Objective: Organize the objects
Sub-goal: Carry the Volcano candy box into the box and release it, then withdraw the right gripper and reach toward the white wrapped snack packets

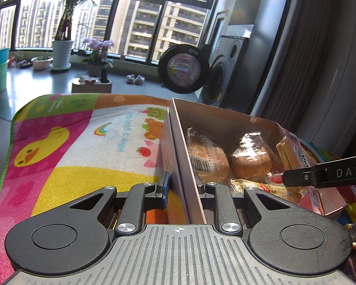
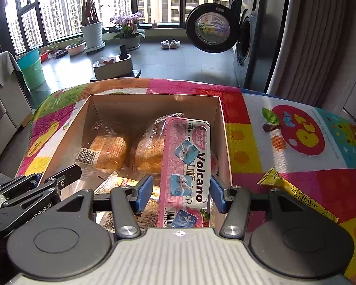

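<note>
A: Right wrist view: a cardboard box [image 2: 223, 128] is seen on the play mat [image 2: 284, 128], bread loaves [image 2: 109, 152] inside. And the tools?

B: The left gripper [image 1: 181, 185] is clamped on the box's side wall. The right gripper [image 2: 181, 190] is spread wide around the pink Volcano pack [image 2: 186, 161], pads [image 2: 144, 190] not quite touching, as far as can be told.

Colours and patterns, tabletop and box contents

The play mat [image 2: 284, 123] is showing patchwork blocks of pink, yellow, green, orange, red and white, printed with a yellow duck, a rainbow and a red apple. The cardboard box [image 2: 222, 118] is reading plain brown. Two bread loaves [image 2: 109, 150] are appearing golden-brown under clear wrap with a black-and-white barcode. The pink snack pack [image 2: 186, 166] is carrying black "Volcano" lettering and blue cartoon panels. A yellow sachet [image 2: 294, 190] is lying on the mat.
</note>
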`<state>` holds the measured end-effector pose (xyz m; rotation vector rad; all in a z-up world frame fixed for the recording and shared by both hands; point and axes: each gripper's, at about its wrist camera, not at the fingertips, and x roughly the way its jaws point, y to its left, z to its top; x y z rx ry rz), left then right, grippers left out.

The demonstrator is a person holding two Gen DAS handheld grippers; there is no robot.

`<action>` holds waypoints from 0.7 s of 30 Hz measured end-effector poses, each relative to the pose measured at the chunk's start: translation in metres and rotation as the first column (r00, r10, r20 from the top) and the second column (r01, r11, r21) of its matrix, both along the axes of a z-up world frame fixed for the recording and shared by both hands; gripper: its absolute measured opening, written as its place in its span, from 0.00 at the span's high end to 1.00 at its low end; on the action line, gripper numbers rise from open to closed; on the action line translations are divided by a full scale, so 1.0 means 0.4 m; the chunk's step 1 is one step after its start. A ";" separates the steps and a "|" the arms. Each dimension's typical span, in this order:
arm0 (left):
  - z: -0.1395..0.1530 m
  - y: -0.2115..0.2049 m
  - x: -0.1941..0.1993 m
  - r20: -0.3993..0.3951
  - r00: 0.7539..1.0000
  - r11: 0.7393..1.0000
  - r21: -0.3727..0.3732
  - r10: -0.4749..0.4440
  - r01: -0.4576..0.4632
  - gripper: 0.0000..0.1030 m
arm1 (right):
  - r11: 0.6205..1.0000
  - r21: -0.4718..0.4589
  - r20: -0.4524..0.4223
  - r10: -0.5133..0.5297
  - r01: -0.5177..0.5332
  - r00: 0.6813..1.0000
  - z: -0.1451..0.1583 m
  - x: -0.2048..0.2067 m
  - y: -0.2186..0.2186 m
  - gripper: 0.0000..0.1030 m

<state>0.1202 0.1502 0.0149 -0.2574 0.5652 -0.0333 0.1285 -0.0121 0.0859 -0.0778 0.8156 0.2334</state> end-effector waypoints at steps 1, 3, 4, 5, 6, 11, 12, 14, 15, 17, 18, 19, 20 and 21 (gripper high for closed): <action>0.000 0.000 0.000 0.000 1.000 1.000 0.000 0.000 0.000 0.79 | 1.000 0.002 0.020 0.004 -0.004 1.000 0.013 -0.013 -0.008 0.44; 0.000 0.000 0.000 0.000 1.000 1.000 0.000 0.000 0.000 0.79 | 1.000 -0.009 0.073 -0.001 0.002 0.997 0.045 -0.043 -0.030 0.38; 0.000 0.001 0.000 0.000 1.000 1.000 -0.001 0.000 0.000 0.79 | 1.000 -0.018 0.103 -0.010 0.012 0.995 0.060 -0.058 -0.044 0.32; 0.000 0.000 0.000 0.000 1.000 1.000 -0.001 0.000 0.000 0.79 | 0.999 -0.028 0.129 -0.019 0.023 0.991 0.074 -0.073 -0.060 0.30; 0.000 0.000 0.000 0.000 1.000 1.000 0.000 0.000 0.000 0.79 | 0.999 -0.039 0.156 -0.031 0.038 0.987 0.087 -0.089 -0.078 0.29; 0.000 0.000 0.000 0.000 1.000 1.000 0.001 0.000 0.000 0.79 | 0.988 -0.094 0.230 -0.101 0.125 0.968 0.110 -0.149 -0.177 0.18; 0.000 0.000 0.000 0.000 1.000 1.000 0.001 0.000 0.000 0.79 | 0.986 -0.094 0.225 -0.114 0.138 0.968 0.107 -0.157 -0.196 0.17; -0.001 0.000 0.000 0.001 1.000 1.000 0.002 0.001 -0.001 0.79 | 0.983 -0.091 0.192 -0.140 0.159 0.971 0.086 -0.171 -0.242 0.14; -0.001 0.001 0.000 0.001 1.000 1.000 0.003 0.001 -0.001 0.79 | 0.981 -0.093 0.175 -0.153 0.171 0.973 0.072 -0.178 -0.261 0.13; -0.001 0.001 0.000 0.001 1.000 1.000 0.002 0.000 0.000 0.79 | 0.976 -0.101 0.138 -0.179 0.194 0.974 0.032 -0.199 -0.295 0.12; -0.001 0.000 0.000 0.001 1.000 1.000 0.002 0.001 -0.001 0.79 | 0.974 -0.101 0.117 -0.192 0.204 0.974 0.011 -0.206 -0.310 0.12; -0.001 0.000 0.000 0.001 1.000 1.000 0.003 0.001 -0.001 0.79 | 0.973 -0.094 0.097 -0.204 0.213 0.974 -0.008 -0.213 -0.321 0.12; -0.001 0.000 0.000 0.001 1.000 1.000 0.003 0.001 -0.001 0.79 | 0.972 -0.083 0.072 -0.213 0.219 0.974 -0.027 -0.218 -0.332 0.12; -0.001 0.000 0.000 0.002 1.000 1.000 0.005 0.002 -0.002 0.79 | 0.973 -0.070 0.047 -0.218 0.221 0.975 -0.046 -0.221 -0.340 0.12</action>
